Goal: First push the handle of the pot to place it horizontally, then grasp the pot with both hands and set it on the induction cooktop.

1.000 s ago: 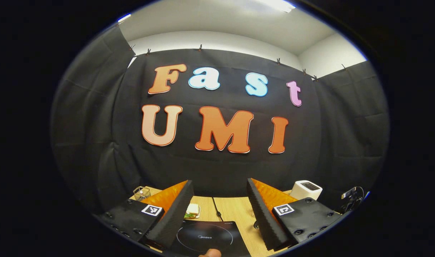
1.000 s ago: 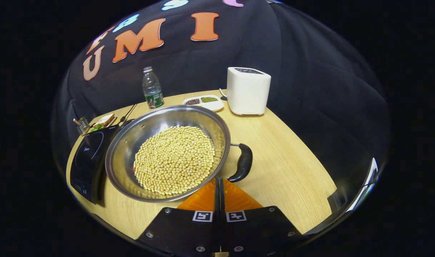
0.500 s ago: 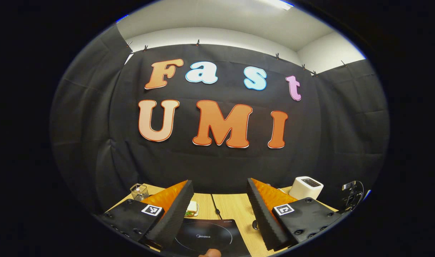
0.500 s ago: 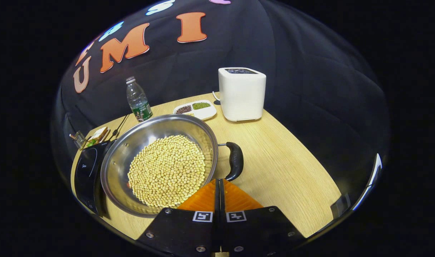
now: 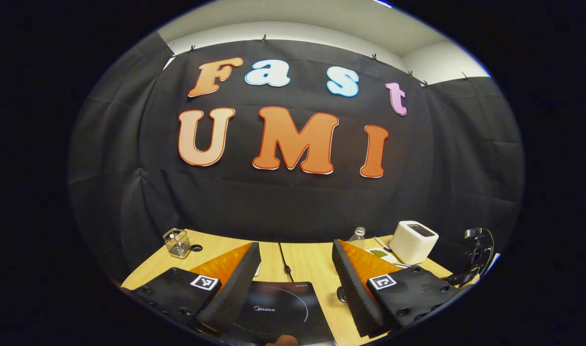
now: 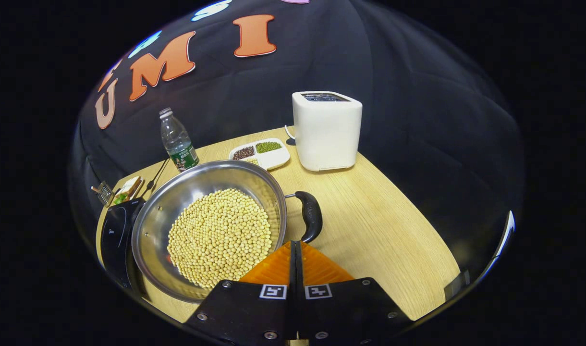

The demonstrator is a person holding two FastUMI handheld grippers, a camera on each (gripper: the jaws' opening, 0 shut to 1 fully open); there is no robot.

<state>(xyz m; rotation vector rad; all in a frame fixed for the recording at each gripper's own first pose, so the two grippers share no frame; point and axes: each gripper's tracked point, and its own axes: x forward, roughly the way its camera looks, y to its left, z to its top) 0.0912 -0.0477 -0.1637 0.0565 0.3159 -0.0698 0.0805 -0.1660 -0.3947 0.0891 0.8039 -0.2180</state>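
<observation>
Brand word "Midea" printed pale on cooktop (image 5: 274, 307), inside the thin ring mark, read in left gripper view. Smaller print at cooktop's far right corner, too small to read. Same cooktop in right gripper view: print blurred, not legible.

Square black-and-white coded markers, one per finger mount, on left gripper (image 5: 295, 245) and right gripper (image 6: 293, 242); patterns only, no letters or numbers.

Green label on bottle (image 6: 177, 139): too small to make out.

Faint mark on pot handle (image 6: 311, 216): not legible.

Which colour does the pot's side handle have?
Black; the handle on the steel pot shows best in the right gripper view.
</observation>
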